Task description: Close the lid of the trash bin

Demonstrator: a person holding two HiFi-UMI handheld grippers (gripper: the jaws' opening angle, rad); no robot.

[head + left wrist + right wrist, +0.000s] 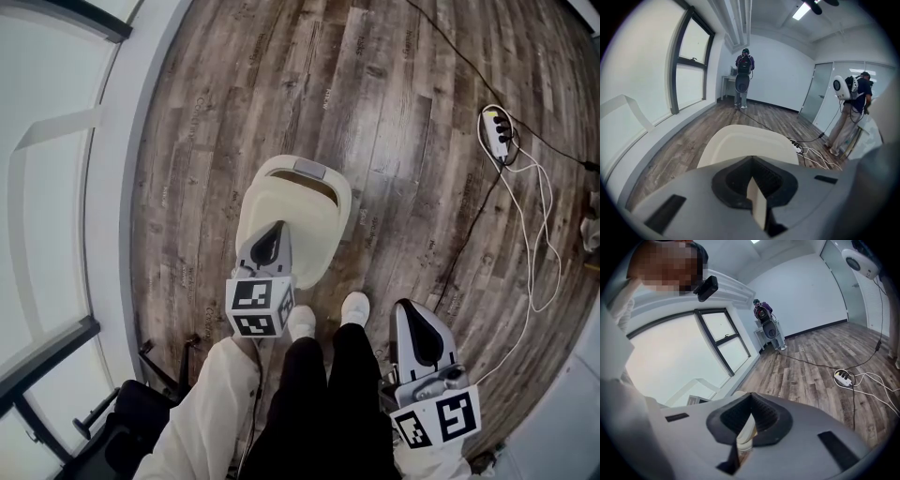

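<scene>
Cream lid [305,234] of the trash bin [281,169], directly beneath and ahead of the left gripper [274,234], whose jaws are pressed together and empty. The lid's long axis follows the jaws, with the grey tab [312,170] at the far end. The right gripper [417,323], likewise pressed together and empty, is well apart; the left is nearer.

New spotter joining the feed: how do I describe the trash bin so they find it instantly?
Find the wood-plank floor beside the pale window ledge. Just ahead of the person's white shoes, with the left gripper over it, stands the trash bin. It is the only cream, rounded thing there, with a small grey tab at its far edge.
</scene>
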